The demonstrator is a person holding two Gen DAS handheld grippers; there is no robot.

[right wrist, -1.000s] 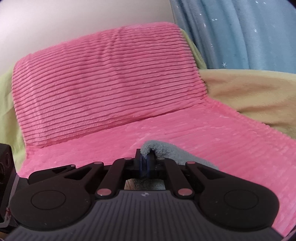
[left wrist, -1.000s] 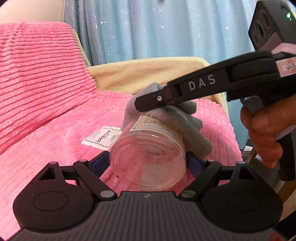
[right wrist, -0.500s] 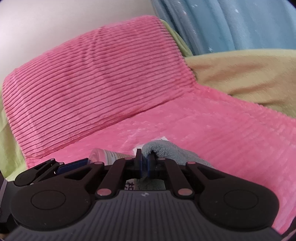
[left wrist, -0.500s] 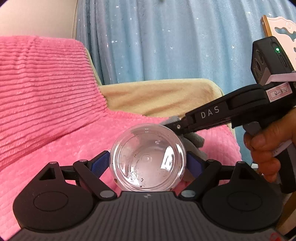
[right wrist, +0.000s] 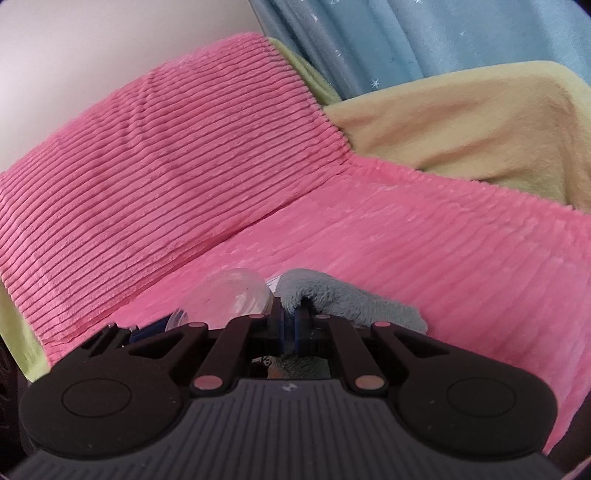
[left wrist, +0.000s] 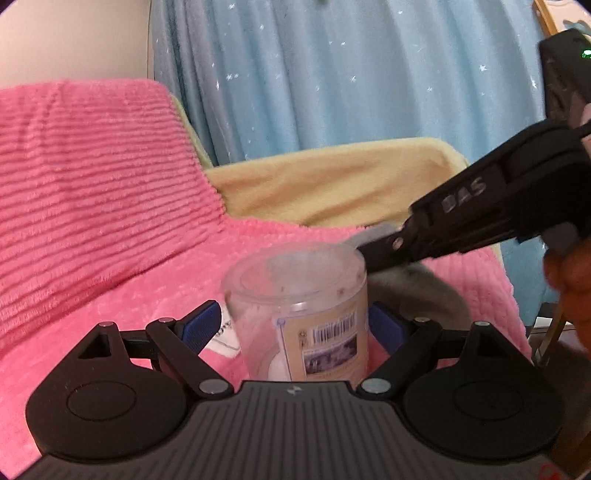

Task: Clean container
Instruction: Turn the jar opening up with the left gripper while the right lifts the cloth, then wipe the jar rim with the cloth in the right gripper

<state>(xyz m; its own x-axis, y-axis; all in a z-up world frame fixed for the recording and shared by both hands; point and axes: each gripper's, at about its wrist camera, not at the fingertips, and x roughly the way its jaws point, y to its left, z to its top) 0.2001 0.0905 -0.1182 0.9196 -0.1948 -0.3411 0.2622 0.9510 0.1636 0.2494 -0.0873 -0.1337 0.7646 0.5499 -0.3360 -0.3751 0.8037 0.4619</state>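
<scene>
Left wrist view: the left gripper (left wrist: 295,325) is clenched on a clear plastic jar (left wrist: 297,295), its blue pads (left wrist: 203,323) pressing the jar's two sides. The jar is held off the pink blanket (left wrist: 92,206) with its closed clear bottom up and toward the back, and a label with a barcode (left wrist: 334,326) faces the camera. The right gripper (left wrist: 373,254) reaches in from the right, a hand (left wrist: 569,288) on its grip at the frame edge, and its tip is at the jar's upper right rim. A grey cloth (left wrist: 417,288) hangs below that tip, just behind the jar's right side; it is blurred here. A white tag (left wrist: 225,338) lies on the blanket behind the left pad. Right wrist view: the right gripper (right wrist: 290,325) is squeezed tight on a fold of the cloth (right wrist: 332,295), which bunches over the fingers and trails to the right. The jar (right wrist: 229,295) sits just left of the cloth, touching or nearly touching it. A yellow blanket (right wrist: 461,125) and a blue curtain (right wrist: 424,33) fill the background.
</scene>
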